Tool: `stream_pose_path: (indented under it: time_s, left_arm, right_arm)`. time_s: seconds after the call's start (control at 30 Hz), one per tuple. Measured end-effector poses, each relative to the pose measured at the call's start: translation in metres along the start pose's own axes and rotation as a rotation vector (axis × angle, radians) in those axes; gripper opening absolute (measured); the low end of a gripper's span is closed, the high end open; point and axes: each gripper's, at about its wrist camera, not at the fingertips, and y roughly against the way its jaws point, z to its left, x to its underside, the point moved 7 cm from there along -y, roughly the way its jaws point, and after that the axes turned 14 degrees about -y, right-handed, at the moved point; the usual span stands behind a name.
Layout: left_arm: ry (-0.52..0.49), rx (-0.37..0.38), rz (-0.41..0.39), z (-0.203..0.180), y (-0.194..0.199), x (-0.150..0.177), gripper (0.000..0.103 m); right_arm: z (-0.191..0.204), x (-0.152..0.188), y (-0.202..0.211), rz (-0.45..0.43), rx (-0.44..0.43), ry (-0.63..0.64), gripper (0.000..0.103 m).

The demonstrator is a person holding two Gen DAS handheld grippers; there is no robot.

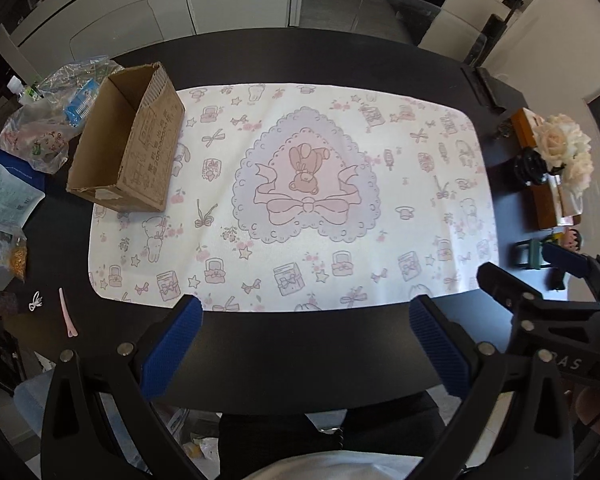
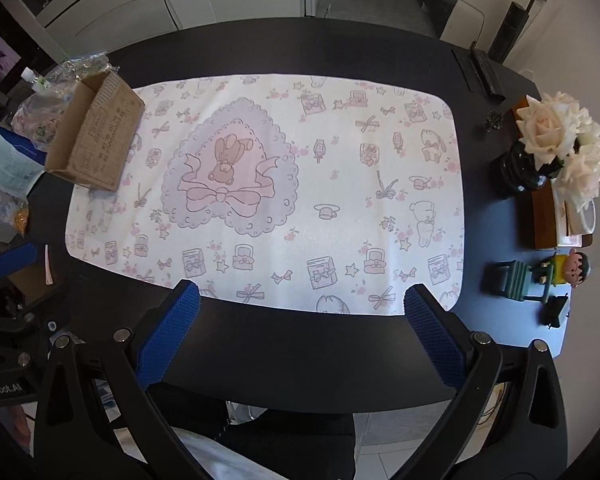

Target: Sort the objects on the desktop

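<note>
Both hand-held grippers, left (image 1: 306, 344) and right (image 2: 300, 334), were held spread, nothing clamped, over tabletop (image 1: 300, 344) near edge. Cardboard box (image 1: 126, 148) sat at ten o'clock on mat (image 1: 292, 196); pink hair clip (image 1: 67, 314) at eight o'clock. Clip best approached low, jaws aligned across its width.

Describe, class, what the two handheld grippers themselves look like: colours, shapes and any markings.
Both the left gripper and right gripper have black angular frames with round silver bolts and two fingers faced with blue ribbed pads. White lettering shows on each body as seen from the other camera, only partly readable.
</note>
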Motion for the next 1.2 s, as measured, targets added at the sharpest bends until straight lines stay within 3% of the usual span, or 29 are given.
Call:
stream_pose_path:
  time_s: [0.17,0.33,0.63,0.73,1.2]
  left_arm:
    - [-0.023,-0.028,0.022,-0.005,0.033,-0.007,0.103]
    - [0.002,-0.011,0.042,0.002,0.032,-0.010,0.103]
    - [0.032,-0.018,0.063,0.015,0.025,-0.005,0.103]
    - [0.046,0.015,0.069,0.015,0.023,-0.003,0.103]
    - [-0.008,-0.035,0.018,0.014,0.040,-0.015,0.103]
  right_arm:
    - [-0.001,-0.008,0.045,-0.013,0.004,-0.020,0.103]
    - [-0.006,-0.009,0.062,-0.024,0.006,-0.047,0.103]
    - [-0.004,-0.007,0.065,-0.020,0.017,-0.046,0.103]
    - [-0.002,-0.006,0.064,-0.016,0.020,-0.040,0.103]
    - [-0.005,-0.008,0.065,-0.025,0.026,-0.050,0.103]
